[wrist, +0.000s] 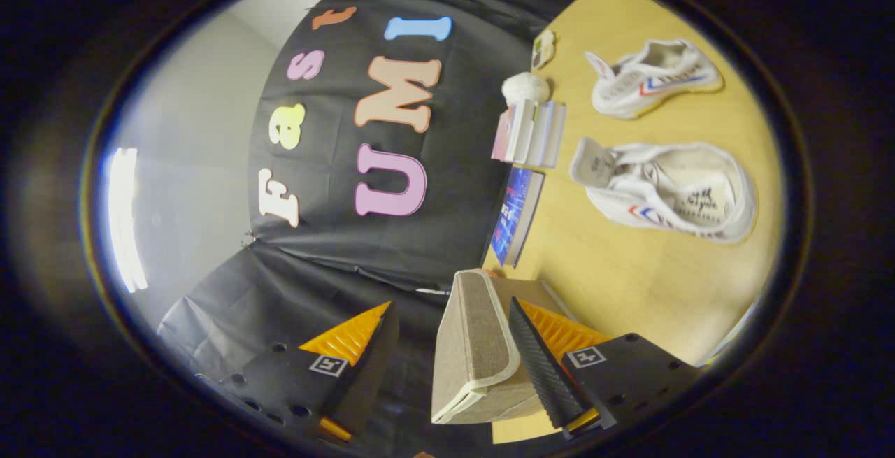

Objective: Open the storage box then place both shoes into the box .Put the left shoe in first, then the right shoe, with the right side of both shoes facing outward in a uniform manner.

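Opening step: the gripper [447,363], rolled sideways with fingers wide apart, brackets the box [475,346] lid, apparently touched by one finger only; next, close and swing the lid before fetching the shoes [664,189] lying on the table [629,283] beyond.

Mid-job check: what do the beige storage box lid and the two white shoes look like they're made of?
Beige storage box lid, between the open jaws of the gripper: apparently woven fabric over a stiff panel, matte, with paler edge piping. Two white shoes on the wooden table: likely canvas or soft textile, matte, creased; one has a yellowish sole.
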A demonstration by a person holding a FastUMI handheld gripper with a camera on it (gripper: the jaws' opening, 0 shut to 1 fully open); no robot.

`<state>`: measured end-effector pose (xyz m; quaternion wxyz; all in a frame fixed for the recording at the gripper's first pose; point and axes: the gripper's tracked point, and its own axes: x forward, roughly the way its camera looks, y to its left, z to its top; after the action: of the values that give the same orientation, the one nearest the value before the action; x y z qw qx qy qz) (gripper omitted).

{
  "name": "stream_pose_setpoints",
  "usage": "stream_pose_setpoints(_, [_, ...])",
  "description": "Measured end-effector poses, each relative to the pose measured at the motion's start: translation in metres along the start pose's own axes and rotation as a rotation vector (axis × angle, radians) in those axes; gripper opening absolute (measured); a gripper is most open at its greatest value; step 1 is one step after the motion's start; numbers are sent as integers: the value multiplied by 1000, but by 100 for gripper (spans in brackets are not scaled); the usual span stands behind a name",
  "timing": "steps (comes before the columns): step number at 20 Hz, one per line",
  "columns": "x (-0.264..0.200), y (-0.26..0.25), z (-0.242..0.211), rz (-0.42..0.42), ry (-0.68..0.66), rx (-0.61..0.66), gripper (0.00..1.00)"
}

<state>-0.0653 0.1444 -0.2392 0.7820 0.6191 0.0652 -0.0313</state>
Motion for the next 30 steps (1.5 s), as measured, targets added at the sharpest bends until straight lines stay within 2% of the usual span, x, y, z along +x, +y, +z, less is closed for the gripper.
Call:
stream_pose_setpoints(5, [13,-26,-22,-57,-30,63,97])
stream_pose_setpoints(13, [42,-57,-33,-56,-63,279,97])
stream_pose_setpoints(18, [57,-55,-53,-19,-32,341,86])
stream_pose_setpoints(24, [62,-52,-41,20,-105,408,72])
stream_pose_setpoints(29, [67,-63,-49,-1,-81,389,20])
stream_pose_setpoints(30, [62,-61,-47,18,-95,379,20])
